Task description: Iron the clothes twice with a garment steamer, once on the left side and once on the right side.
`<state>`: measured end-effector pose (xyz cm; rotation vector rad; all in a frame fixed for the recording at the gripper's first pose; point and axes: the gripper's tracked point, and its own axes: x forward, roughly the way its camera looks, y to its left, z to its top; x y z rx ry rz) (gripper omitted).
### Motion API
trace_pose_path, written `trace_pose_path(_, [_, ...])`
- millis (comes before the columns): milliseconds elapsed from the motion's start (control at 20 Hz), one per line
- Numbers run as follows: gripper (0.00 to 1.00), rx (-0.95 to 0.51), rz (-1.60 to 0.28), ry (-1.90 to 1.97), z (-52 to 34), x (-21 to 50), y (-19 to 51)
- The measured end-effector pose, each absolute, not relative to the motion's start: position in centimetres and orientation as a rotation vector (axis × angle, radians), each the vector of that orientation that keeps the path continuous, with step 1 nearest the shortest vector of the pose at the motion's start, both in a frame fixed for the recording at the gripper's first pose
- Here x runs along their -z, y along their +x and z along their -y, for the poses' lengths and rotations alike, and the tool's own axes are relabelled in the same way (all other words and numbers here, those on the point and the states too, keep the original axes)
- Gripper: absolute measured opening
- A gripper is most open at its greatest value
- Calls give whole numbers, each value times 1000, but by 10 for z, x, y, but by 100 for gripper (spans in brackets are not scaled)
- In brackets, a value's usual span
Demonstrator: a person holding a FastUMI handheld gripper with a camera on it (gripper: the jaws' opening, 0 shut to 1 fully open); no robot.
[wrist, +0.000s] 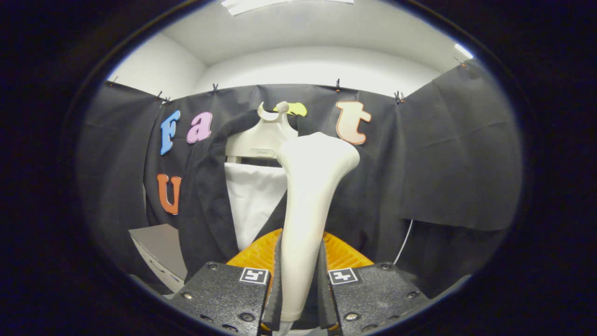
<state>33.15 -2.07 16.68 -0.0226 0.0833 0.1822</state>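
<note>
Gripper (299,280) fingers clamped on the garment steamer (308,205) handle, one each side; its head rises just ahead of them, in front of the dark jacket (205,205) on the white hanger (266,135). I'd keep the head upright and close to the cloth, then stroke straight down one side slowly, no twisting in the grip.
</note>
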Motion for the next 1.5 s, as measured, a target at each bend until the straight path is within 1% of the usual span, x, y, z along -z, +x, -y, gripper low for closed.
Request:
trace_pose_path(350, [34, -195, -111, 4, 21, -141, 320])
trace_pose_path(550, [34, -207, -187, 5, 25, -94, 294])
trace_pose_path(1050, [34, -225, -330, 20, 17, -1, 260])
trace_pose_path(1350, [34, -210, -441, 52, 18, 76, 231])
trace_pose_path(1500, [34, -193, -478, 60, 21, 103, 219])
